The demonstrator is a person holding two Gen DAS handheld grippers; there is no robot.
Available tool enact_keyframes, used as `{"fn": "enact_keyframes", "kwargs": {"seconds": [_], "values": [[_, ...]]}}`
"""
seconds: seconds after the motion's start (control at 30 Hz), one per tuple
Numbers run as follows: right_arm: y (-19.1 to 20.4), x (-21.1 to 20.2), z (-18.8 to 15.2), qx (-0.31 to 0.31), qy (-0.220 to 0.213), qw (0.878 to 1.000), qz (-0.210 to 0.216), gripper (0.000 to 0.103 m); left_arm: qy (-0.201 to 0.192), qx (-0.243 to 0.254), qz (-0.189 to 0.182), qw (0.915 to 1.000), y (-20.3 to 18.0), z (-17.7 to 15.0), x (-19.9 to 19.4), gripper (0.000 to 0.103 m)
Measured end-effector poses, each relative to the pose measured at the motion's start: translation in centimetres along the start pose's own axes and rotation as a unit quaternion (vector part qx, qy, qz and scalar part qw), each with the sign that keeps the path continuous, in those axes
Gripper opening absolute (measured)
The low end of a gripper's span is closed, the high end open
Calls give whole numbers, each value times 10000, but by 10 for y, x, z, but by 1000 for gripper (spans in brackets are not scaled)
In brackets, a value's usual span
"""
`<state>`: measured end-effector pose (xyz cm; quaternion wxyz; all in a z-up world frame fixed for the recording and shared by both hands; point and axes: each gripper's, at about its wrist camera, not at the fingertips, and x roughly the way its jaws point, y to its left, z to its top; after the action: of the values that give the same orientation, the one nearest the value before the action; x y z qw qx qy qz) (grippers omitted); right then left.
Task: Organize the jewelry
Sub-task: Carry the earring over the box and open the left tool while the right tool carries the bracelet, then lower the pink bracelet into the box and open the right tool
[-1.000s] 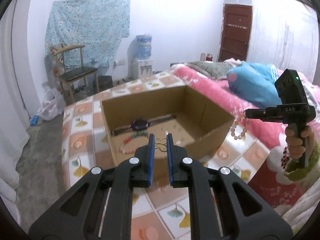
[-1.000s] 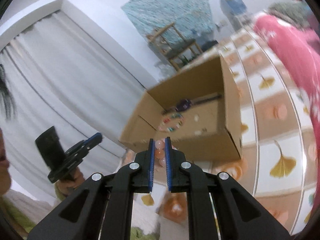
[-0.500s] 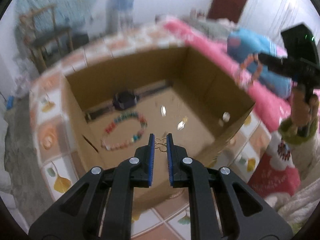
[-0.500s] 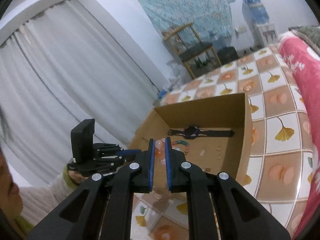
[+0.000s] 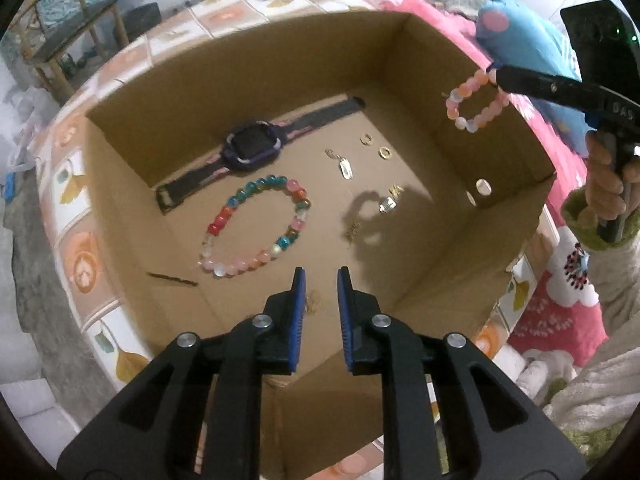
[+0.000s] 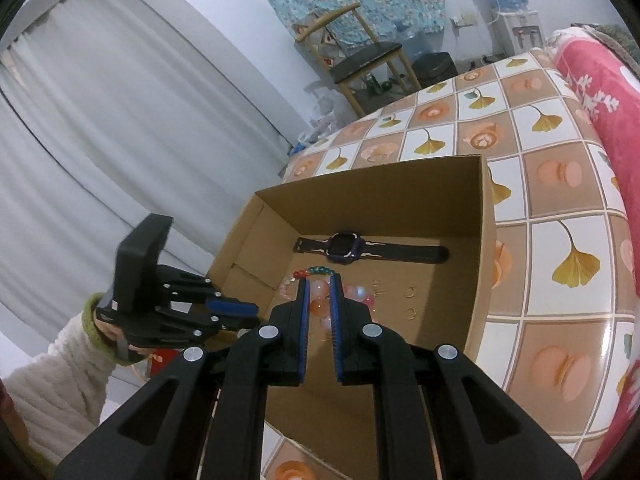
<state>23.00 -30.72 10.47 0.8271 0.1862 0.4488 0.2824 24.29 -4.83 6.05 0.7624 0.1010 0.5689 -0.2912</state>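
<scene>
An open cardboard box [image 5: 120, 184] holds a purple smartwatch [image 5: 252, 148], a multicolour bead bracelet [image 5: 256, 228], gold hoop earrings [image 5: 384, 152] and small charms [image 5: 344, 166]. My left gripper [image 5: 320, 280] hangs over the box's near wall, jaws slightly apart; a small gold earring [image 5: 312, 304] shows just below the gap, loose. My right gripper [image 6: 318, 284] is shut on a pink and orange bead bracelet [image 5: 476, 100], held above the box's right wall. The bracelet also shows in the right wrist view [image 6: 320, 304], as do the box [image 6: 484, 240] and the watch [image 6: 344, 246].
The box sits on a bed cover with ginkgo-leaf tiles [image 6: 560, 184]. A pink blanket [image 6: 612, 92] and a blue pillow [image 5: 532, 44] lie beyond it. A wooden chair [image 6: 360, 52] and a water dispenser [image 6: 516, 20] stand by the far wall. White curtains [image 6: 100, 140] hang nearby.
My left gripper moved forward and down over the box, opened slightly and let go of the gold earring. My right gripper carried the pink bracelet over the box.
</scene>
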Motion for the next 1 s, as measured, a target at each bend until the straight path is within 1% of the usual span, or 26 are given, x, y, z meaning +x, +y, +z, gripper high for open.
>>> {"fn": "enact_keyframes", "kwargs": {"seconds": [0.07, 0.13, 0.17, 0.23, 0.27, 0.33, 0.43, 0.5, 0.57, 0.6, 0.67, 0.7, 0.73, 0.8, 0.87, 1.0], "values": [[1, 1, 1, -48, 42, 9999, -84, 10, -230, -34, 29, 9997, 0, -2, -10, 25], [3, 2, 2, -134, 109, 9996, -220, 10, -472, -14, 170, 9987, -2, -5, -22, 27], [4, 2, 2, -171, 144, 9994, -278, 10, -675, 7, 268, 9974, -5, -10, -32, 31], [7, 5, 1, -264, 284, 9984, -420, 10, -950, 43, 368, 9948, -9, -16, -44, 39], [9, 7, 0, -316, 409, 9974, -505, 10, -1157, 60, 414, 9924, -12, -24, -53, 44], [12, 13, -2, -424, 646, 9948, -665, 10, -1377, 70, 549, 9889, -16, -35, -65, 51], [18, 20, -7, -624, 1014, 9897, -798, 10, -1605, -116, 539, 9855, -13, -52, -75, 53], [24, 29, -8, -777, 1354, 9837, -896, 10, -1790, -377, 420, 9822, -8, -69, -81, 54], [28, 38, -10, -945, 1641, 9759, -1087, 10, -1935, -604, 414, 9784, -3, -84, -82, 55], [30, 44, -11, -1068, 1784, 9695, -1295, 10, -1995, -747, 417, 9762, 0, -92, -82, 55], [34, 55, -15, -1426, 2019, 9502, -1899, 10, -2082, -986, 355, 9725, 5, -105, -79, 55], [35, 58, -17, -1539, 2047, 9443, -2068, 11, -2107, -1122, 306, 9706, 8, -113, -78, 55], [38, 60, -19, -1743, 2075, 9323, -2396, 11, -2121, -1199, 287, 9694, 8, -118, -76, 55], [43, 57, -22, -1935, 2023, 9234, -2625, 11, -2155, -1352, 294, 9666, 10, -131, -73, 55], [46, 48, -21, -1956, 1890, 9239, -2692, 11, -2168, -1417, 343, 9653, 10, -142, -70, 55], [51, 21, -18, -1736, 1439, 9355, -2719, 11, -2219, -1446, 513, 9629, 6, -159, -70, 55]]}}
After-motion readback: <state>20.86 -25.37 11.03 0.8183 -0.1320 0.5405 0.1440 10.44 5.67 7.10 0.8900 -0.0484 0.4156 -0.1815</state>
